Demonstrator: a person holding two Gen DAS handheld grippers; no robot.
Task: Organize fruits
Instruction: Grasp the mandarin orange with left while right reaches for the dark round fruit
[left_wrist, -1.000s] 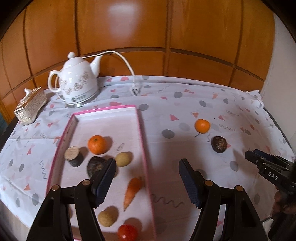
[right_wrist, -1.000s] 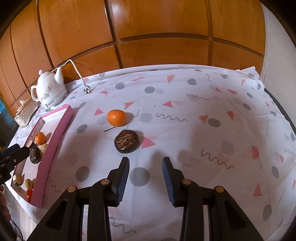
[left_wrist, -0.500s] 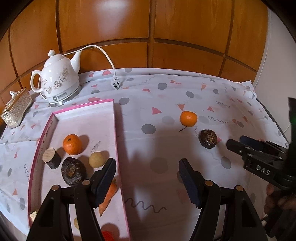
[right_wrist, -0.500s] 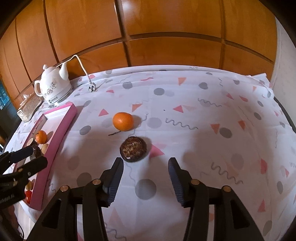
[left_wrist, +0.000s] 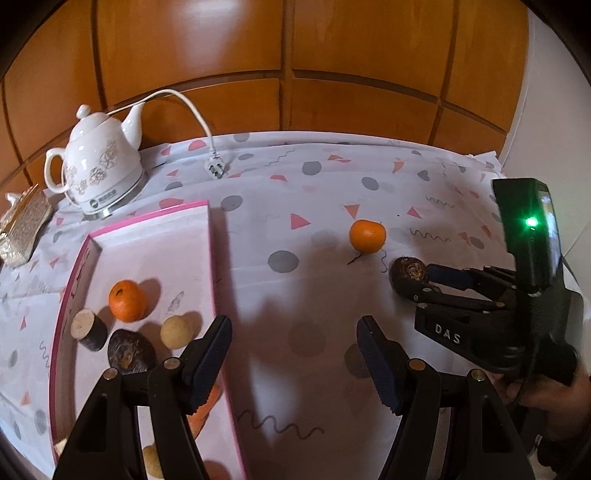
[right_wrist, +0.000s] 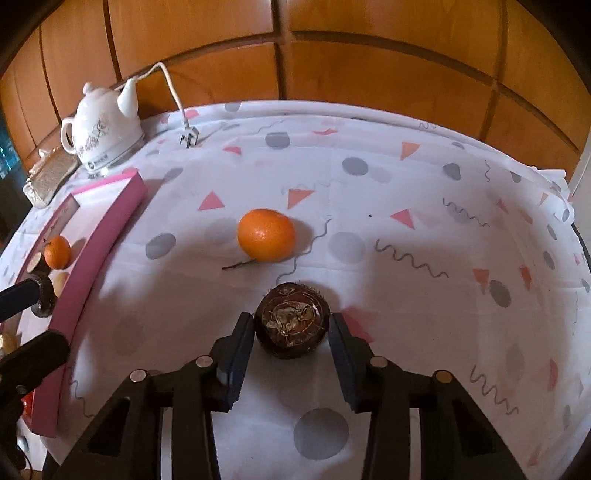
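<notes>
A dark brown round fruit lies on the patterned tablecloth between the open jaws of my right gripper; the pads sit beside it, with small gaps. It also shows in the left wrist view at the right gripper's tip. A loose orange lies just beyond it, also in the left wrist view. The pink-rimmed tray on the left holds an orange, a dark fruit, a pale round fruit, a carrot and more. My left gripper is open and empty over the tray's right rim.
A white kettle with cord and plug stands at the back left, beside a gold box. A cut log piece sits in the tray. Wood panels rise behind the table. The cloth's right edge drops off.
My right gripper moved forward and down so the dark fruit now sits between its jaws. My left gripper shifted right, away from the tray's middle.
</notes>
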